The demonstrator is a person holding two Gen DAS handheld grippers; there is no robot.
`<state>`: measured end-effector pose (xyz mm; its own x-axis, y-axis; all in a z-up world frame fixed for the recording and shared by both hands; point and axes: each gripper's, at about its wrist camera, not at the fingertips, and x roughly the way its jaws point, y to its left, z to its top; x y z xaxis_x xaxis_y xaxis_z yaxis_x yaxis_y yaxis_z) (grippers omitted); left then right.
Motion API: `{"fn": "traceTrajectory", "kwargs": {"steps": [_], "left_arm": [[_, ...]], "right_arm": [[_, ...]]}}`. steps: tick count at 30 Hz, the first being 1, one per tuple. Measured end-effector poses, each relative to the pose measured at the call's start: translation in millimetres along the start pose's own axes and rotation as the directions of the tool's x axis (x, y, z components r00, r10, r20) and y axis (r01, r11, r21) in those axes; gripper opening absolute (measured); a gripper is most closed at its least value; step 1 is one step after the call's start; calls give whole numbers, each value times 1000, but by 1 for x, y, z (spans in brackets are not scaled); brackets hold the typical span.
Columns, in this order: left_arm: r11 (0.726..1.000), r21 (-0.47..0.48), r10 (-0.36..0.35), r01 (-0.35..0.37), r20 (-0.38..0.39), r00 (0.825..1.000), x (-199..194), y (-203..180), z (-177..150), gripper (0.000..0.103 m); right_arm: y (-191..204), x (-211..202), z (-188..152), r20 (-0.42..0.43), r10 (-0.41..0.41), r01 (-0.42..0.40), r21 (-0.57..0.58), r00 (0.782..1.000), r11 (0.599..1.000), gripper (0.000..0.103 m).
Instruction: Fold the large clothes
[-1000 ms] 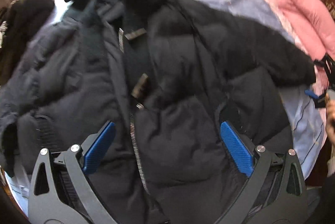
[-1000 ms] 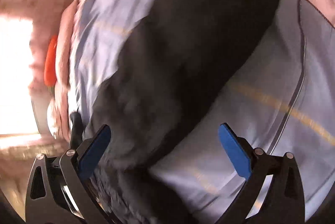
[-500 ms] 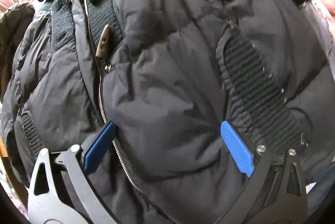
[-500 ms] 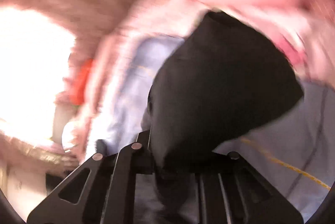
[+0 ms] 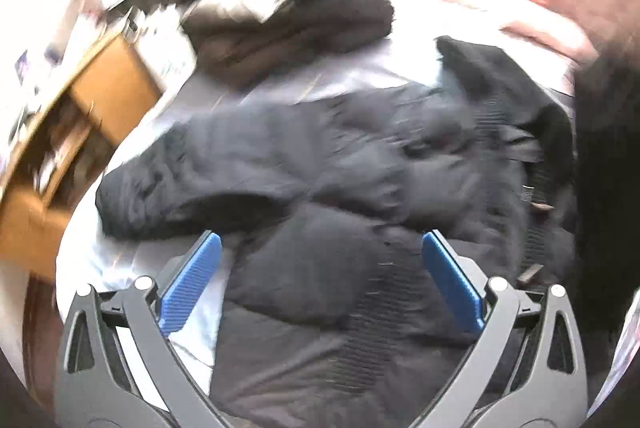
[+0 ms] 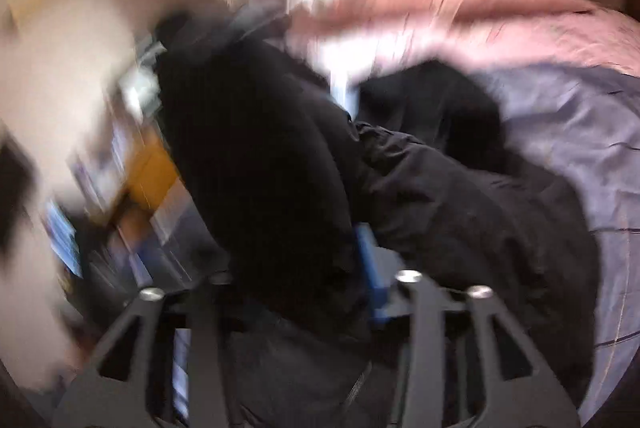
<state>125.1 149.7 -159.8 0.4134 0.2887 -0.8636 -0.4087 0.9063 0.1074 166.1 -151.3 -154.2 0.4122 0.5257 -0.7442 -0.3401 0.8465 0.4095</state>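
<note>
A black quilted puffer jacket lies spread across a pale lilac bedsheet, directly ahead of and beneath the left gripper, whose blue-padded jaws stand wide apart with nothing pinched between them. One sleeve stretches out beyond the left jaw; the jacket's zipped front runs past the right jaw. A second dark brown fuzzy garment sits farther ahead on the sheet, and a blurred wooden shelf unit stands off beyond the left jaw. In the right wrist view, the right gripper has a thick fold of the black jacket between its jaws, which are opening; whether the pads grip the fabric cannot be told through the blur.
</note>
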Motion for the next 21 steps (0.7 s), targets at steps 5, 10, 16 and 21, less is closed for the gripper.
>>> {"fn": "traceTrajectory", "kwargs": {"steps": [5,10,16,21], "left_arm": [[1000,-6,-17,16,-91,996,20,15,-5,101],[988,108,-107,110,-33,994,6,-30,-4,101],[918,359,-142,170,-102,985,26,-119,-30,101],[922,326,-102,207,-310,945,92,-127,-46,101]], "right_arm": [[14,33,-19,-73,21,-17,66,997,998,77],[-7,-29,-15,82,76,-85,111,994,990,102],[-107,-28,-40,104,-87,45,352,991,935,91],[-161,27,-56,-49,-146,153,447,988,881,56]]}}
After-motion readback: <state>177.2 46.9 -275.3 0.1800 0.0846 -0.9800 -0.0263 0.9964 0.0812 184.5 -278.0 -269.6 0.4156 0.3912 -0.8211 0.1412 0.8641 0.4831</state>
